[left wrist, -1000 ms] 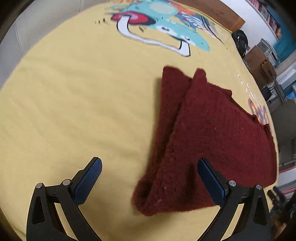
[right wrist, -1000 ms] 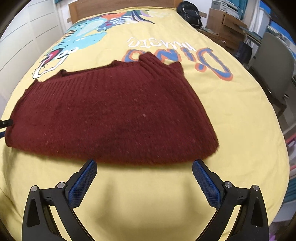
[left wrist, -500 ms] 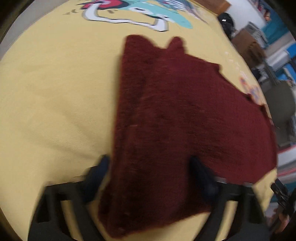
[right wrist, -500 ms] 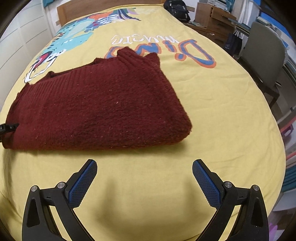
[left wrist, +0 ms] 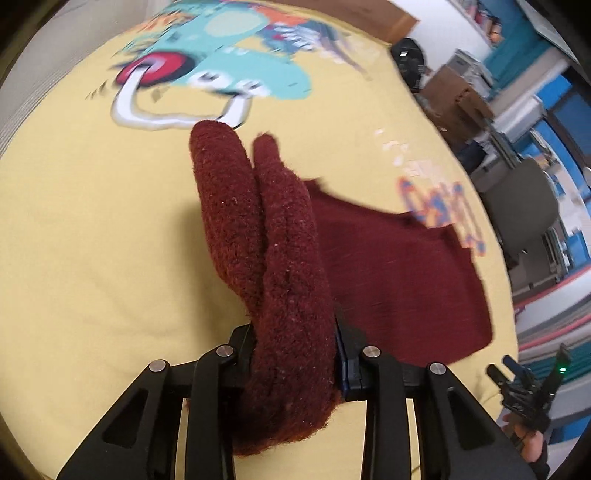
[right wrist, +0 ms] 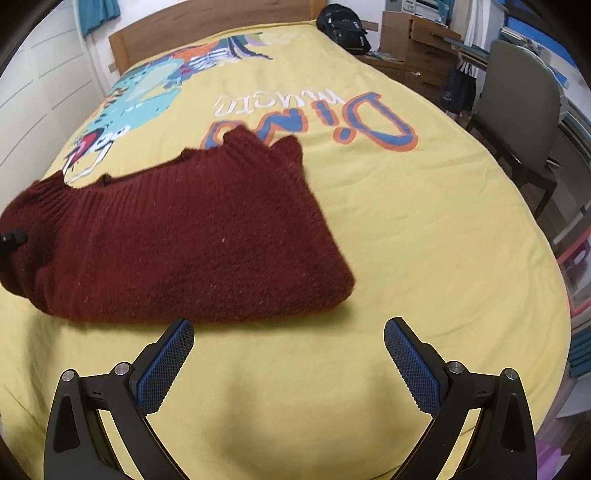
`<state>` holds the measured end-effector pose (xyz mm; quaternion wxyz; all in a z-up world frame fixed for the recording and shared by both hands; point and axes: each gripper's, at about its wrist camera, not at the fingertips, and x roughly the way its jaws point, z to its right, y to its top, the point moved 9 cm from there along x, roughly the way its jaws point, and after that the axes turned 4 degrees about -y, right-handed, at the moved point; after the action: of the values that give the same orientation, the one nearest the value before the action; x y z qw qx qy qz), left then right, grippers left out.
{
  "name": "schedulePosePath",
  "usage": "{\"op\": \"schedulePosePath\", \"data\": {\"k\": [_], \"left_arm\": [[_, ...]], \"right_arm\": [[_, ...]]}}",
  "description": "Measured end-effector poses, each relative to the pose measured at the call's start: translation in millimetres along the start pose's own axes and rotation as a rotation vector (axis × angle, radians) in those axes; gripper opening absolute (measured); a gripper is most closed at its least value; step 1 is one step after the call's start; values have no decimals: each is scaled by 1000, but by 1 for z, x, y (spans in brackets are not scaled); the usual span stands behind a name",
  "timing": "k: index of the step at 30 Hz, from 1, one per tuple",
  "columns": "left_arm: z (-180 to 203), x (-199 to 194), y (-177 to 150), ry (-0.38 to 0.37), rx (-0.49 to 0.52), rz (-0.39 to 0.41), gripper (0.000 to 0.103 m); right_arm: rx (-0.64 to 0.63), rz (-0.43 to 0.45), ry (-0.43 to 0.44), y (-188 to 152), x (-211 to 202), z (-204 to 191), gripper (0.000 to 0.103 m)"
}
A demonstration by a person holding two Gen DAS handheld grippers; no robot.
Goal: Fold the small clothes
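Note:
A dark red knitted sweater lies folded on the yellow bedspread. My left gripper is shut on the sweater's near folded edge, which bunches up between its jaws and rises off the bed. The rest of the sweater lies flat to the right. My right gripper is open and empty, just in front of the sweater's near edge, apart from it. The left gripper's tip shows at the sweater's left end in the right wrist view.
The bedspread has a dinosaur print and "Dino" lettering. A wooden headboard, a black backpack, wooden drawers and a grey chair stand around the bed's far and right sides.
My left gripper moved onto the sweater's left edge, closed on it and lifted it. My right gripper stayed open and drew closer to the sweater's near edge.

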<state>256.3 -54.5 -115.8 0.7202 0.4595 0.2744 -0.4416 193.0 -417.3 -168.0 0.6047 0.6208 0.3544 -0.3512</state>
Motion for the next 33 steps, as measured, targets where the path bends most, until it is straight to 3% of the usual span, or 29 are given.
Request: {"op": "schedulePosePath", "data": {"k": [3, 11, 18, 23, 28, 33], "left_arm": [[44, 5, 13, -22, 53, 7, 25], [155, 65, 26, -53, 170, -26, 23], [228, 135, 4, -55, 251, -120, 22], [240, 179, -23, 35, 304, -161, 22], [232, 193, -37, 89, 318, -168, 29], [233, 189, -34, 93, 302, -187, 55]], "right_arm": [[20, 14, -1, 6, -5, 12, 103], [62, 53, -35, 27, -20, 56, 103], [121, 25, -61, 23, -16, 95, 103], [151, -13, -66, 8, -7, 112, 103], [166, -48, -58, -6, 1, 118, 103], [165, -55, -48, -11, 3, 117, 103]]}}
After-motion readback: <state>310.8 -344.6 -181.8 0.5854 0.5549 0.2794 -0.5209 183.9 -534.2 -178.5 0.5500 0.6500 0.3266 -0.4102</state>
